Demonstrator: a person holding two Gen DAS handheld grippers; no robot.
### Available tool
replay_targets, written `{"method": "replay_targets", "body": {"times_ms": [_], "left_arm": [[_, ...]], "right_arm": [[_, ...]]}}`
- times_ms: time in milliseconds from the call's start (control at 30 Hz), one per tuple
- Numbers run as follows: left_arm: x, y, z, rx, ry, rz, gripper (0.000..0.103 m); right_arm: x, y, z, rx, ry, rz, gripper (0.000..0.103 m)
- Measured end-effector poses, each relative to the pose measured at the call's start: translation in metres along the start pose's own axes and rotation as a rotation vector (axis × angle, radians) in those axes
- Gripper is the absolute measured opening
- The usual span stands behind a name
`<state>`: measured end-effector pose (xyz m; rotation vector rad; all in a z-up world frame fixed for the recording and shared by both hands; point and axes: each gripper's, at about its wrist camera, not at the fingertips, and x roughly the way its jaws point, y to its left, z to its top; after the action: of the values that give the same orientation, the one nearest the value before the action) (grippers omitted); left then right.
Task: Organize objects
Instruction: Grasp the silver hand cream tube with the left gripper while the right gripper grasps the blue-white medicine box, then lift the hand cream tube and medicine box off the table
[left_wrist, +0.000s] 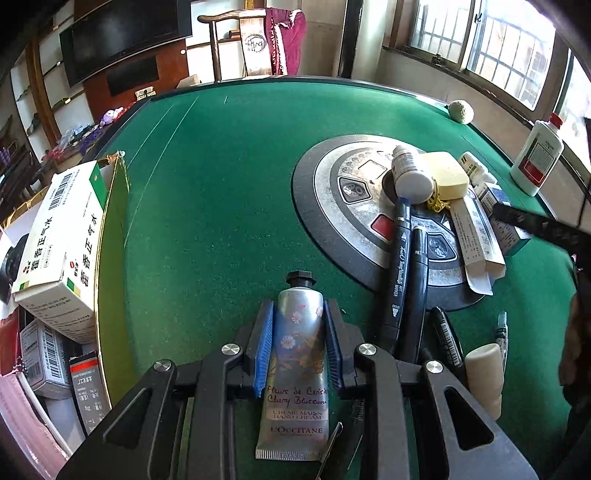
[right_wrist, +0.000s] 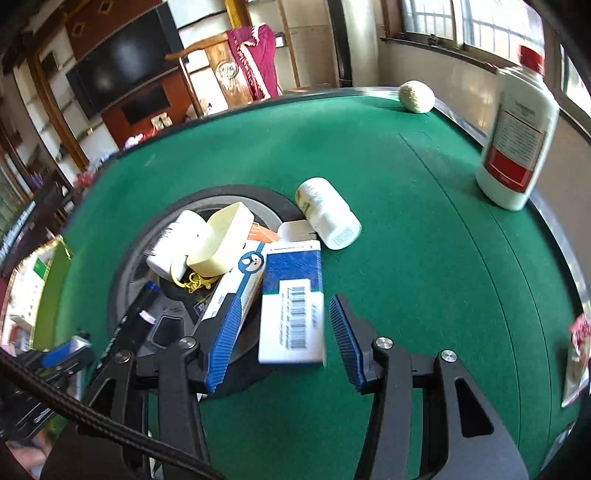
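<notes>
My left gripper (left_wrist: 300, 314) is shut on a silver flowered hand cream tube (left_wrist: 295, 402), its black cap pointing away over the green table felt (left_wrist: 221, 184). The blue pads press both sides of the tube. In the right wrist view my right gripper (right_wrist: 285, 301) stands open around a blue and white barcode box (right_wrist: 291, 314). That box lies half on the round centre panel (right_wrist: 229, 194), and there is a gap between it and each pad.
Piled on the centre panel (left_wrist: 343, 162): black markers (left_wrist: 400, 258), a white pill bottle (left_wrist: 410, 171), a pale yellow case (left_wrist: 447, 173), a long white box (left_wrist: 476, 236). Another white bottle (right_wrist: 328, 214) lies beside it. A tall red-capped bottle (right_wrist: 517, 136) and twine ball (right_wrist: 416, 96) stand far right. A carton with medicine boxes (left_wrist: 62, 236) is left.
</notes>
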<state>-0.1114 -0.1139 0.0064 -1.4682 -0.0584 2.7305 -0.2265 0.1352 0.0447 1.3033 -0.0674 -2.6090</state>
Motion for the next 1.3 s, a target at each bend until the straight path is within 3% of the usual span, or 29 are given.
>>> {"method": "replay_targets", "body": {"times_ms": [67,300,433,1033,1233,1300], "left_arm": [[0.001,-0.002,0.000,0.009,-0.003,0.008,0.022],[-0.002,0.002,-0.002,-0.009,-0.008,-0.006,0.022],[-0.003,0.001,-0.002,-0.013,-0.015,-0.008,0.022],[-0.015,0.008,-0.001,-0.028,-0.054,-0.033,0.022],[-0.016,0.006,-0.001,-0.022,-0.051,-0.033,0.022],[-0.016,0.006,-0.001,-0.020,-0.050,-0.033,0.022]], "right_arm": [[0.009,0.002,-0.004,-0.027,0.007,-0.041,0.031],[-0.016,-0.020,-0.012,0.044,-0.053,0.014,0.031],[-0.037,-0.023,-0.015,0.097,-0.094,0.090,0.031],[-0.083,-0.002,-0.018,0.052,-0.292,0.103,0.031],[-0.085,-0.008,-0.015,0.071,-0.298,0.111,0.031],[-0.082,-0.009,-0.016,0.087,-0.273,0.161,0.031]]}}
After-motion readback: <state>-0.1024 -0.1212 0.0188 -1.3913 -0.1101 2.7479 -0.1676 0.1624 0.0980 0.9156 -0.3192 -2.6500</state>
